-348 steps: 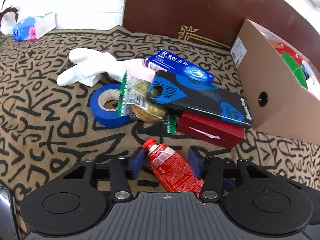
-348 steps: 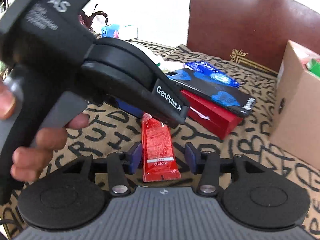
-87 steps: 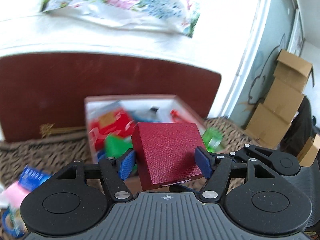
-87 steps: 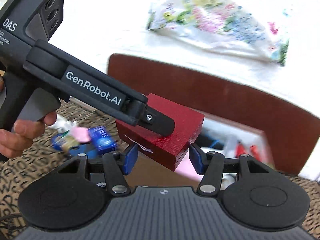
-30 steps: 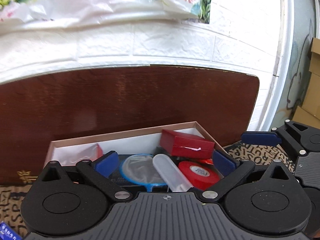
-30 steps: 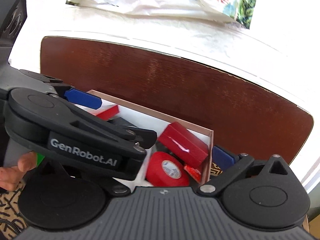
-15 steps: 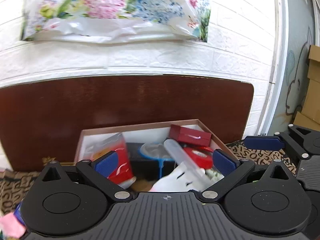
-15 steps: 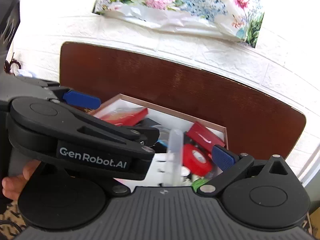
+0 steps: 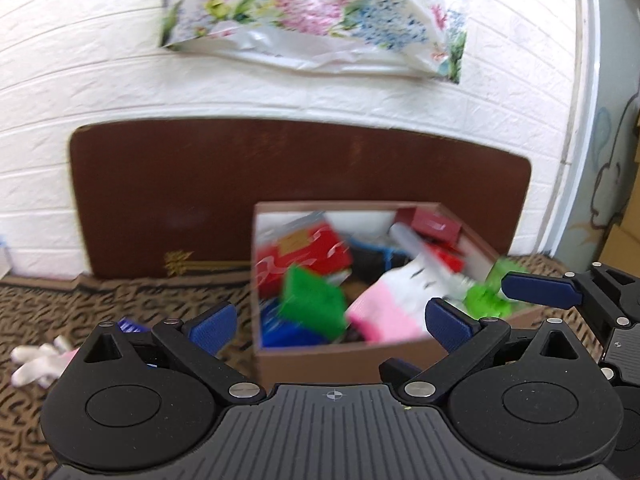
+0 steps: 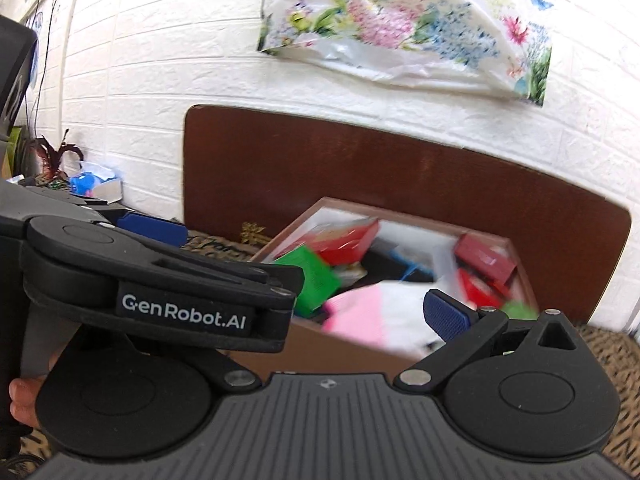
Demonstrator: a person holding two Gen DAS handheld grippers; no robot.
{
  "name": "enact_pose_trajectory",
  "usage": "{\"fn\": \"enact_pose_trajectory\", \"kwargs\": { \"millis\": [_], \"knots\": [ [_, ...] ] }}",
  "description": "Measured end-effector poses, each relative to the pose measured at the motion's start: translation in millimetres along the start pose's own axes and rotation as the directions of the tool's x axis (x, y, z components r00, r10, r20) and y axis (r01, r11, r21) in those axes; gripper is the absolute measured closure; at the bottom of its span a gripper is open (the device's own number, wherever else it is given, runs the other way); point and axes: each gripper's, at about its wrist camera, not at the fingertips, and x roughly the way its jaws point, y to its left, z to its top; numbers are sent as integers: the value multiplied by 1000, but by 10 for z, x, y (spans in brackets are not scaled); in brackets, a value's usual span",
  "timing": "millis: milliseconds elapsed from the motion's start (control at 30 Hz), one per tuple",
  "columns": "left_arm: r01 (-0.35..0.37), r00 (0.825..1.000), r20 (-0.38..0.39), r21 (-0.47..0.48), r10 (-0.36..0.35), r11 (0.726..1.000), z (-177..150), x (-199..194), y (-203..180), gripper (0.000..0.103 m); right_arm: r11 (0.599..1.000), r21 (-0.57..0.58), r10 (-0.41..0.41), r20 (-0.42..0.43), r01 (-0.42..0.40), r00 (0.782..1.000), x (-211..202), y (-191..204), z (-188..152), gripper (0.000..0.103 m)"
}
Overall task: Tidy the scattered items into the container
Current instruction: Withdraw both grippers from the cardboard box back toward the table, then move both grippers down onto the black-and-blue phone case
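left gripper (image 9: 327, 322): jaws wide apart, empty | right gripper (image 10: 362, 304): spread, empty | white glove (image 9: 38, 362): near left on the cloth, likely soft, light; pinch mid-palm | cardboard box (image 9: 340, 356): beyond, full | red case (image 9: 436, 222): far right corner inside

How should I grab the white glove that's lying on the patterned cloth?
Probably pinch the middle of the glove, coming straight down from above. It lies flat and limp on the cloth, so no side offers an edge to catch.
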Motion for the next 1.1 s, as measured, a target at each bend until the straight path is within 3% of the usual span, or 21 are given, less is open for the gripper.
{"fn": "enact_pose_trajectory", "kwargs": {
  "millis": [300, 467, 733, 1100],
  "knots": [
    [-111, 991, -80, -22, 109, 994, -590, -309, 478, 0, 994, 44, 105, -12, -104, 994, -43, 672, -392, 0],
    [-157, 979, -134, -39, 151, 987, -861, -433, 741, 0, 984, 52, 171, -62, -168, 983, 15, 989, -534, 0],
    [-192, 963, -210, -92, 170, 977, -1071, -524, 1054, 0, 979, 17, 204, -101, -203, 974, 18, 1362, -634, 0],
    [-174, 957, -257, -123, 138, 977, -1119, -459, 1183, 0, 981, 20, 195, -135, -194, 971, 180, 1399, -653, 0]
  ]
}}
